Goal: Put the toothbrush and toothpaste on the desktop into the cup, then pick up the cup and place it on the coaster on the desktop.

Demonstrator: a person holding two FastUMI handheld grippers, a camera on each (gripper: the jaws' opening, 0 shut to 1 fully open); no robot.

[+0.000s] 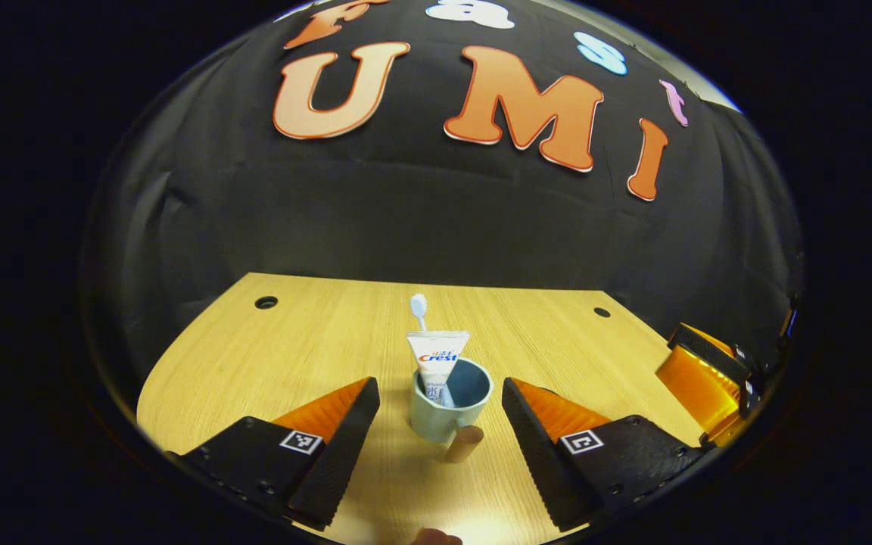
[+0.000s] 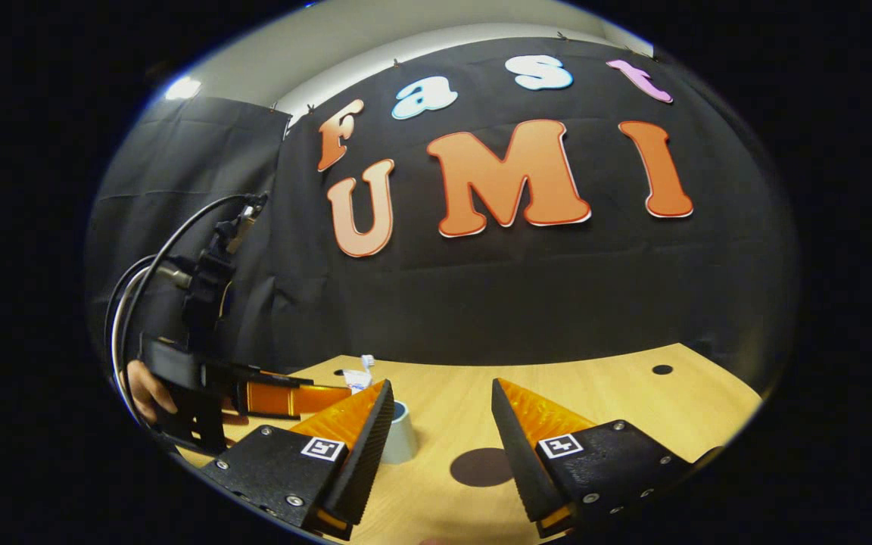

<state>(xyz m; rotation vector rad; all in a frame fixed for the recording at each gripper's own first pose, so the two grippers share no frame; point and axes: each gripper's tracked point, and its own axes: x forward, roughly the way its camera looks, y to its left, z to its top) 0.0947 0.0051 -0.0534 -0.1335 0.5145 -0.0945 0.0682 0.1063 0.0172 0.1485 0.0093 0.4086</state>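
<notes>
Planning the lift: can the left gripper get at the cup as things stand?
Probably yes. The left gripper is open with the cup straight ahead between its fingers; nothing lies between them, and its handle points back toward the gripper.

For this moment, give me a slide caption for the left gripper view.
Open left tool lined up on the cup, toothbrush and toothpaste already standing inside it.

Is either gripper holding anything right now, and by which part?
Nothing is held. The left gripper is open, its fingers either side of the cup without touching it. The right gripper is open too.
</notes>
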